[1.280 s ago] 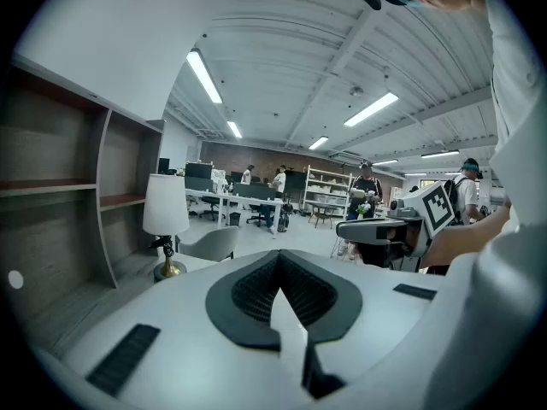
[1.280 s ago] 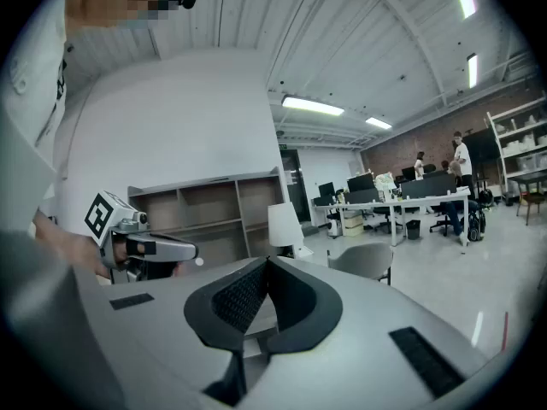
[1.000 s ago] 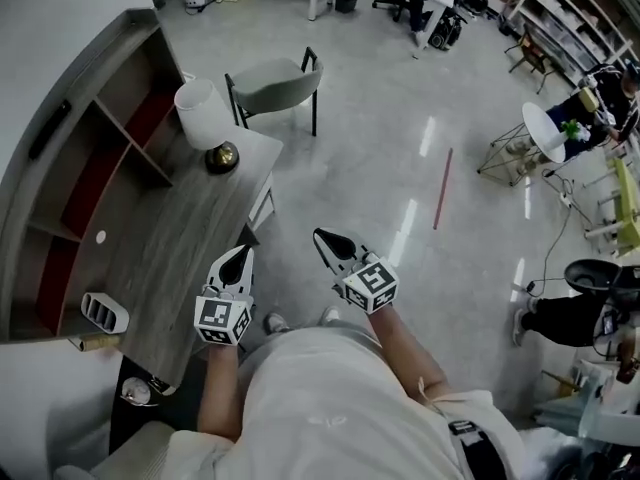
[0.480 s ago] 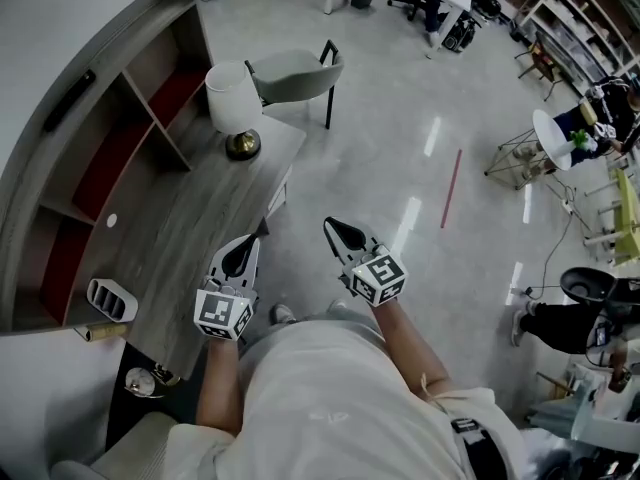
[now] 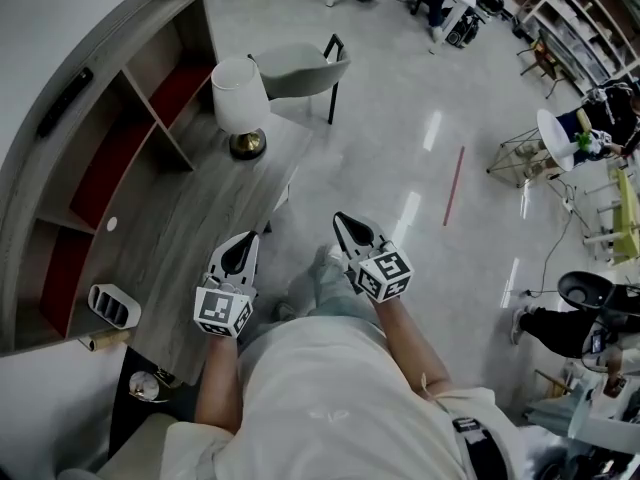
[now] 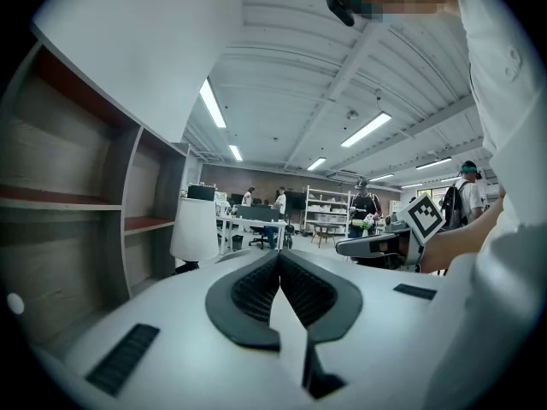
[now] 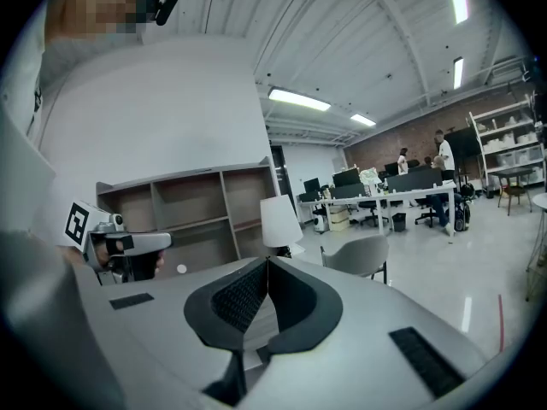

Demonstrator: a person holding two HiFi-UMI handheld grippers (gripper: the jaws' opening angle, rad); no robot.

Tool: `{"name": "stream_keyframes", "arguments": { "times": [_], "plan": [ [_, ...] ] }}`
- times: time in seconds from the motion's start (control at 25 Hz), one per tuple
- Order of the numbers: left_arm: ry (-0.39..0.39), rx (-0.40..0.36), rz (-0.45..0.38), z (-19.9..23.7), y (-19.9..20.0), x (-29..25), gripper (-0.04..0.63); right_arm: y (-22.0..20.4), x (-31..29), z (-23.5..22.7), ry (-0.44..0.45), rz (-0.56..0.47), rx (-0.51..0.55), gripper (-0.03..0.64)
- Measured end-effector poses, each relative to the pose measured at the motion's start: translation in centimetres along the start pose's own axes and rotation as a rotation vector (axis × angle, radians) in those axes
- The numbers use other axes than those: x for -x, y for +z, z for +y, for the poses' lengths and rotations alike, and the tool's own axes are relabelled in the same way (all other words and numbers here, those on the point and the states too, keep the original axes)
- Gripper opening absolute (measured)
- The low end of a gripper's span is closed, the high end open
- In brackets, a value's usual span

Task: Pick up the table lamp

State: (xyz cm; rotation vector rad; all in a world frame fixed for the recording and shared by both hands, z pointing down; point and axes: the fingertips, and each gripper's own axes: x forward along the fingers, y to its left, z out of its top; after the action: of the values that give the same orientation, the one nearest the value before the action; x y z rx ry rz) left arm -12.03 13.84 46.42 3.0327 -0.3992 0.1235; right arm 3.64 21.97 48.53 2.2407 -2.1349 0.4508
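White table lamp (image 7: 280, 219) stands with foot hidden behind the right gripper (image 7: 267, 260), jaws clenched empty like the left gripper (image 6: 279, 254).

White shirt (image 5: 320, 398); grey left gripper (image 5: 250, 238) and right gripper (image 5: 339, 218) bear black-and-white marker cubes

One lamp (image 5: 240, 94), one chair (image 5: 298, 69), two tools (image 5: 244, 241) (image 5: 342, 220)

In the right gripper view, the base of the white-shaded table lamp (image 7: 280, 220) is mostly hidden behind the closed tips of the right gripper (image 7: 267, 260). In the head view, a white slotted object (image 5: 113, 306) at the near left corner of the grey wooden desktop (image 5: 190, 238) is too small to identify.
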Motion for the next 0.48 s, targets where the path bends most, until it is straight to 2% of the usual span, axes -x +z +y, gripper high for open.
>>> {"name": "stream_keyframes", "arguments": {
  "times": [0.24,0.48],
  "plan": [
    [0.041,-0.010,0.047,2.7,-0.4,-5.5,0.015,0.8,-4.9,-4.7,0.035,0.009,0.004,0.031],
    [0.111,-0.023,0.079,5.6,1.2,-12.9,0.015,4.1,-11.3,-11.0,0.118,0.009,-0.019,0.031]
  ]
}}
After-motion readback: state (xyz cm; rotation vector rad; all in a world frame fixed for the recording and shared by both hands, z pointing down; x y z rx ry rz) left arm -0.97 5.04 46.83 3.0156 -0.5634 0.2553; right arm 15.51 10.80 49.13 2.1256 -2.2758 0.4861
